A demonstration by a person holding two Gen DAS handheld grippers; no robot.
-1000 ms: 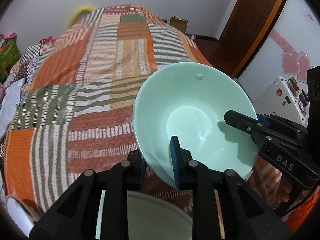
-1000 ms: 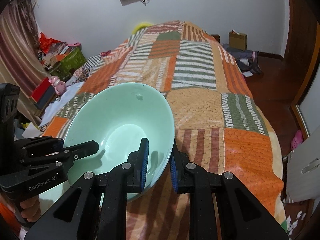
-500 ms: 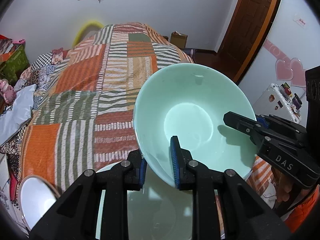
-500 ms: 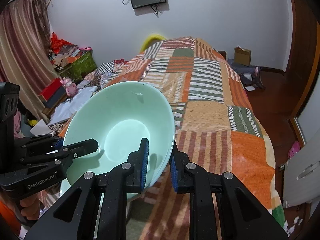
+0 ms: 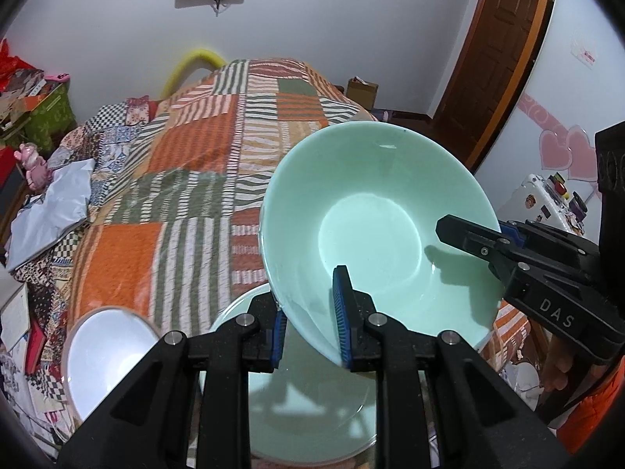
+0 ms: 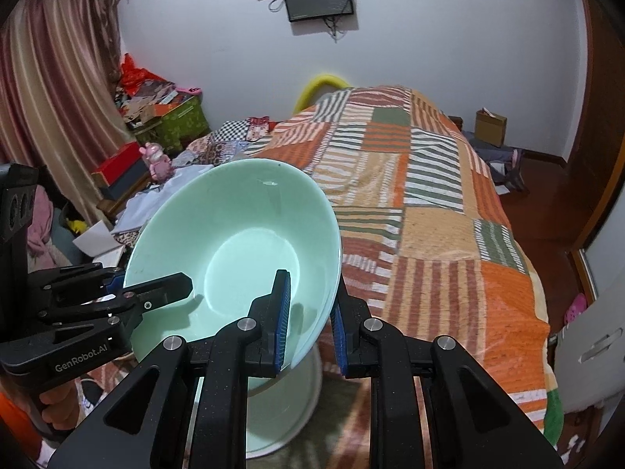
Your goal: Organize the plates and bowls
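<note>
A large mint green bowl [image 5: 371, 211] [image 6: 234, 246] hangs tilted above the bed, held by both grippers. My left gripper [image 5: 310, 324] is shut on its near rim, one blue pad inside and one outside. My right gripper [image 6: 310, 322] is shut on the opposite rim; in the left wrist view the right gripper [image 5: 468, 234] reaches in from the right. Under the bowl lies a second mint green dish [image 5: 312, 410] [image 6: 285, 402] on the bed. A white bowl [image 5: 105, 355] sits to its left.
The patchwork quilt [image 5: 187, 179] [image 6: 429, 215] covers the bed ahead. Clutter, boxes and a pink toy [image 6: 156, 160] crowd the left side. A wooden door [image 5: 504, 51] and a white fridge [image 5: 547, 203] stand at the right. A person's hand [image 6: 50, 398] holds the left gripper.
Both grippers have lifted the green bowl and drawn it back toward me. The second green dish and the white bowl have come into view beneath.
</note>
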